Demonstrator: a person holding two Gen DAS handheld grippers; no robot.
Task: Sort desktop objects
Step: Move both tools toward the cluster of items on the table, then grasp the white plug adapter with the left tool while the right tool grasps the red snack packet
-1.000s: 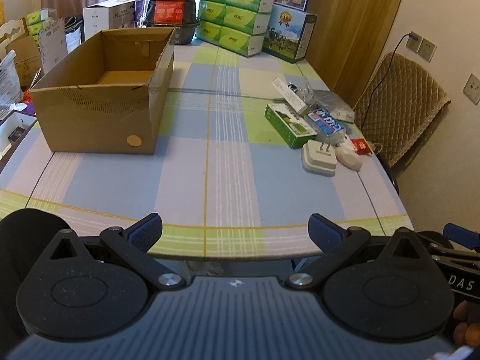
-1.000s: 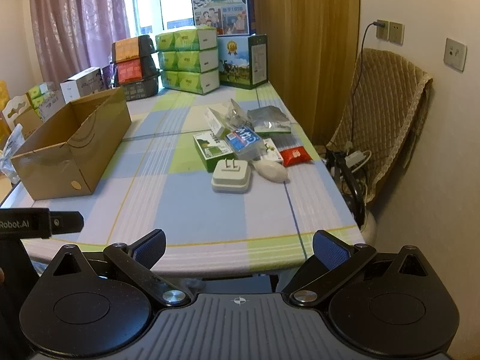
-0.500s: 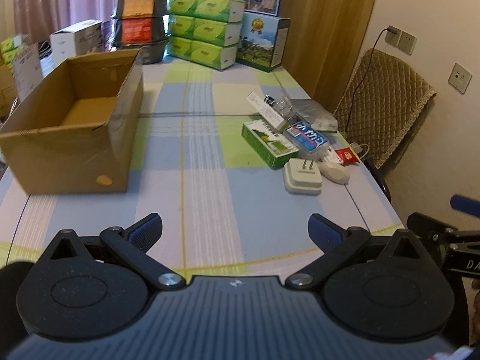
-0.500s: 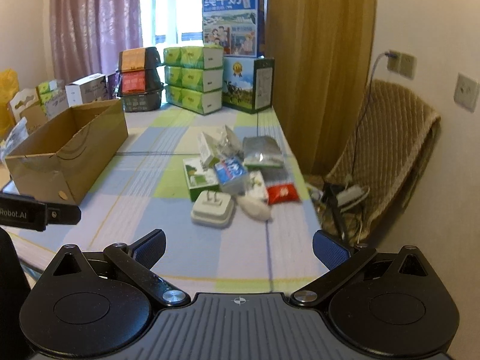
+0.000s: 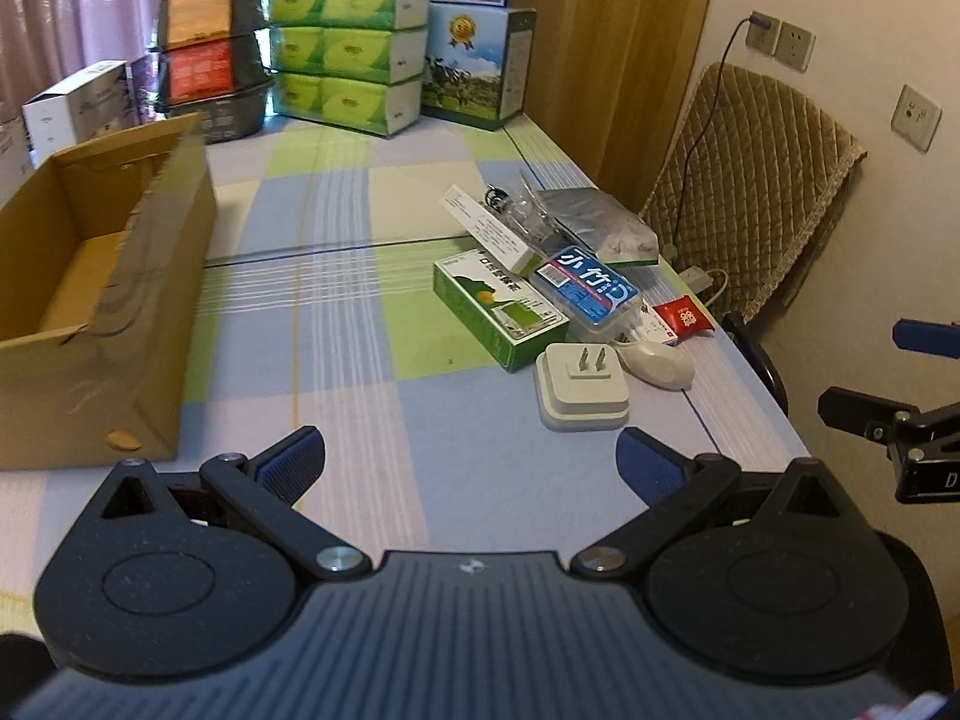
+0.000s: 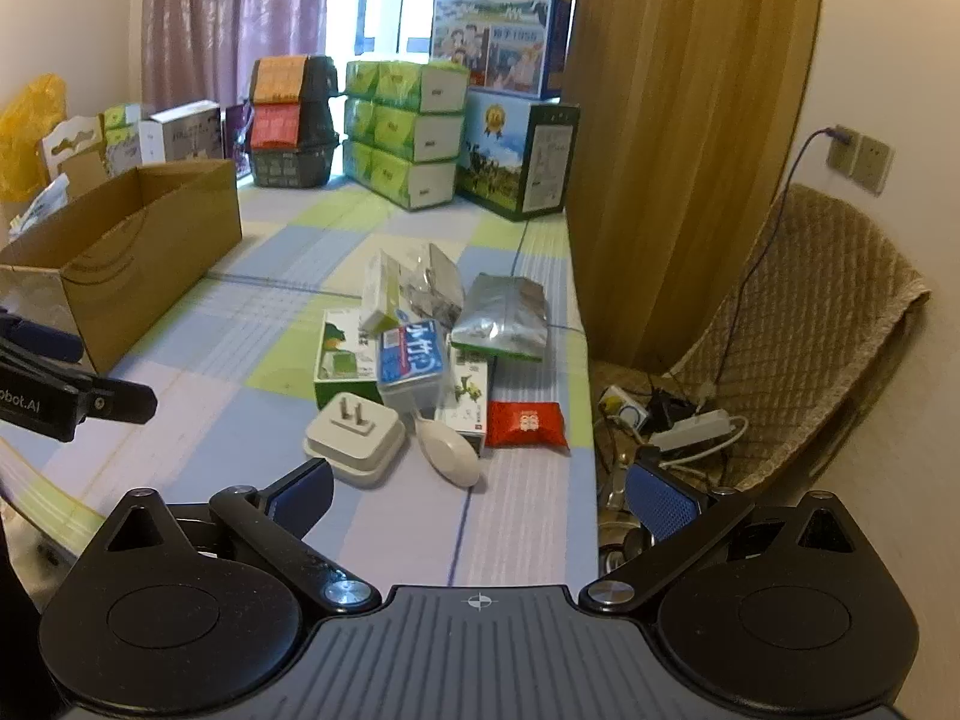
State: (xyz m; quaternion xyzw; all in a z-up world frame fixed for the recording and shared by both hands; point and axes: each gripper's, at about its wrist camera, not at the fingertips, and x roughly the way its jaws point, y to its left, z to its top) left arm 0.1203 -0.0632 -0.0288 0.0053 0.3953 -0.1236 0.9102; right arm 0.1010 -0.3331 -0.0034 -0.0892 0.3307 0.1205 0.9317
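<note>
A heap of small items lies at the table's right side: a white plug adapter [image 5: 583, 391] [image 6: 354, 437], a green box [image 5: 500, 309] [image 6: 343, 360], a blue-labelled pack [image 5: 585, 286] [image 6: 413, 360], a white oval piece [image 5: 657, 362] [image 6: 449, 453], a red sachet [image 5: 684, 318] [image 6: 525, 423] and a silver pouch [image 6: 503, 318]. An open cardboard box [image 5: 90, 300] [image 6: 126, 252] stands at the left. My left gripper [image 5: 471, 465] is open and empty, just short of the adapter. My right gripper [image 6: 480, 498] is open and empty, near the adapter and oval piece.
Stacked green tissue packs [image 5: 345, 54] [image 6: 408, 132], milk cartons [image 6: 504, 90] and a dark basket [image 5: 210, 84] fill the far end. A padded chair [image 5: 744, 210] [image 6: 810, 330] with a power strip [image 6: 690, 429] stands beyond the table's right edge.
Both grippers have moved forward over the table toward the heap of items, which now looks larger and closer. Both stay open and empty.
</note>
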